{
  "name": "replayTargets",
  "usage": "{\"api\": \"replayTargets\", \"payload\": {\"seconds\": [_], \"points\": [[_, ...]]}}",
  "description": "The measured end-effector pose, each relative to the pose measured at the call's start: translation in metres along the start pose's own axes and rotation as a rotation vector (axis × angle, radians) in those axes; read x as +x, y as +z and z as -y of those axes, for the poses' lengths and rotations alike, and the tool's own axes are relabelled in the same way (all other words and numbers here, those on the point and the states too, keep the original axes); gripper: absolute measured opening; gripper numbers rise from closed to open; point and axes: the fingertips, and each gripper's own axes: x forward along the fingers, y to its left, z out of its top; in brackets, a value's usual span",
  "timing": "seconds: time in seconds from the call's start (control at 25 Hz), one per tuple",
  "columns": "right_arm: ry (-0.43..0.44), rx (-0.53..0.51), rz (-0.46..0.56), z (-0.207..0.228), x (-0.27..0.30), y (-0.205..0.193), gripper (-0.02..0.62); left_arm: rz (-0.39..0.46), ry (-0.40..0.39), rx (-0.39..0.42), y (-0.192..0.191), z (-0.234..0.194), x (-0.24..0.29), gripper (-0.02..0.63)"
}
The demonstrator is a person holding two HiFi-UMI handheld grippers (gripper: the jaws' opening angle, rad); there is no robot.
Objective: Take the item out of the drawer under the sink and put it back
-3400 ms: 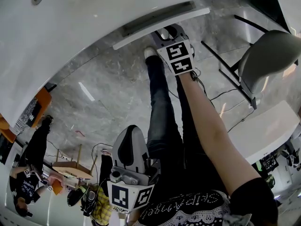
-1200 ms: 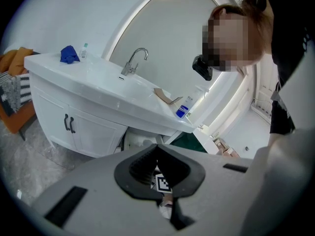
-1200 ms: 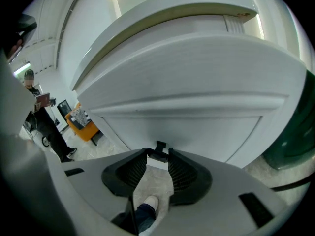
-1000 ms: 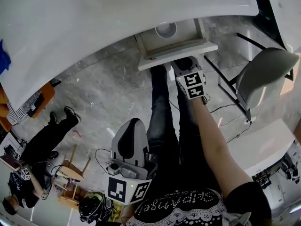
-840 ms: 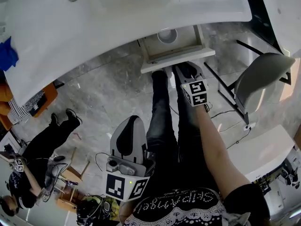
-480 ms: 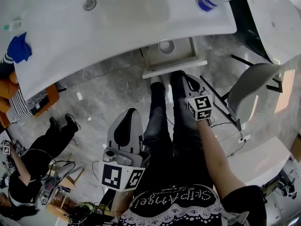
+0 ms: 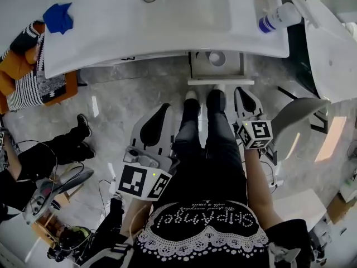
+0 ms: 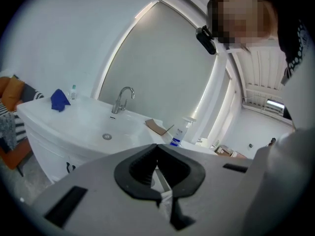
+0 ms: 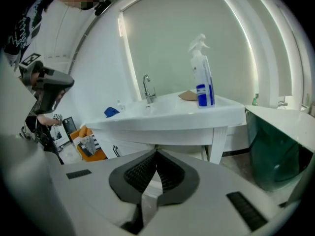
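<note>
Drawer (image 7: 216, 82) stands open under the sink (image 7: 184, 15), top centre of head view, with the round white item (image 7: 216, 58) inside. Right gripper (image 7: 241, 94) is just lower right of it and nearer. Left gripper (image 7: 160, 111) is farther off, lower left. Both have jaws closed on nothing.

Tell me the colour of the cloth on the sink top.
Blue; the cloth shows best in the head view.

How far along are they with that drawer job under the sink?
Done: the drawer under the sink stands open. In hand: nothing; left gripper and right gripper are shut, empty, back from it. A round white item lies inside; whether it was out already I cannot tell. Left: at least closing the drawer.
</note>
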Motion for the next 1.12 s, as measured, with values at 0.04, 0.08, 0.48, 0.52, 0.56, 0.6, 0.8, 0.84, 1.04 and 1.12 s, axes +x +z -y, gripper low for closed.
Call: {"api": "replayTargets", "payload": {"seconds": [0.04, 0.08, 0.48, 0.52, 0.56, 0.6, 0.8, 0.84, 1.04, 1.12], "points": [[0.008, -0.012, 0.017, -0.003, -0.001, 0.012, 0.018, 0.017, 0.011, 0.005, 0.007, -0.004, -0.004, 0.005], [0.017, -0.026, 0.032, -0.007, -0.002, 0.023, 0.018, 0.033, 0.026, 0.014, 0.014, -0.009, -0.009, 0.005], [0.111, -0.130, 0.128, -0.040, -0.031, 0.096, 0.018, 0.137, 0.157, 0.110, 0.057, -0.045, -0.055, 0.005], [0.111, -0.124, 0.144, -0.042, -0.035, 0.103, 0.018, 0.141, 0.157, 0.114, 0.059, -0.045, -0.057, 0.005], [0.111, -0.122, 0.161, -0.045, -0.040, 0.111, 0.018, 0.145, 0.154, 0.116, 0.061, -0.045, -0.058, 0.005], [0.110, -0.123, 0.179, -0.048, -0.044, 0.119, 0.018, 0.148, 0.150, 0.117, 0.063, -0.045, -0.059, 0.005], [0.119, -0.127, 0.242, -0.065, -0.066, 0.140, 0.020, 0.162, 0.129, 0.135, 0.066, -0.045, -0.064, 0.005], [0.122, -0.127, 0.245, -0.068, -0.068, 0.141, 0.020, 0.168, 0.131, 0.139, 0.067, -0.046, -0.066, 0.005], [0.138, -0.164, 0.268, -0.083, -0.077, 0.146, 0.021, 0.186, 0.132, 0.141, 0.066, -0.046, -0.072, 0.005], [0.145, -0.202, 0.286, -0.087, -0.078, 0.152, 0.021, 0.196, 0.129, 0.139, 0.066, -0.044, -0.072, 0.005]]}}
